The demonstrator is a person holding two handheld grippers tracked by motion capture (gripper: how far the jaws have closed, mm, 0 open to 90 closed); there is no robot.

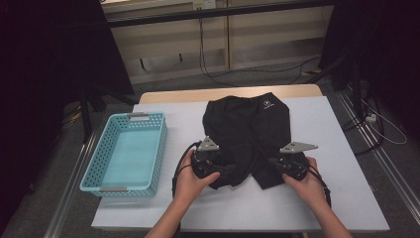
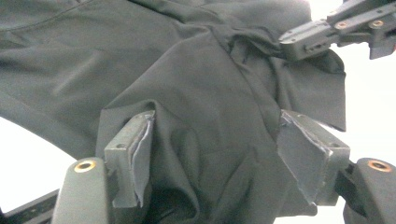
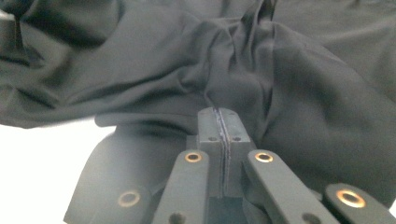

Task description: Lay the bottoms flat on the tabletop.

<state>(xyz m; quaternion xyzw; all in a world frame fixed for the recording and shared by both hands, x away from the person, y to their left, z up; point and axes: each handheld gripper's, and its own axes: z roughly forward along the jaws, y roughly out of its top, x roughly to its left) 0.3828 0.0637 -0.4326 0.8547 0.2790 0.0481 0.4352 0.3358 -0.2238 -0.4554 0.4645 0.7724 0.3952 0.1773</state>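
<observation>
While the black garment (image 1: 247, 136) lies spread on the white counter (image 1: 337, 163), its near hem bunched toward the person, the work in hand appears to be the taking hold of its lower edge for a fold. In the right gripper view the right tongs (image 3: 219, 122) stand pressed pad to pad, a thin ridge of dark cloth seemingly pinched where the fabric gathers into creases just ahead of them; the seam is narrow, so the hold is probable rather than certain. In the left gripper view the left tongs (image 2: 215, 140) stand well apart, cloth lying between the two pads but neither pressing on it, so this side has no grip as yet. From above, both sit at the garment's near edge, left tongs (image 1: 208, 161) at its left corner, right tongs (image 1: 289, 161) at its right. The next move would call for the left pads to close on a firm pleat of fabric at a height matching the right, so that the edge lifts evenly and does not slip or twist. To the left, apart from the garment, a turquoise perforated basket (image 1: 94, 168) stands on the counter with nothing in it
</observation>
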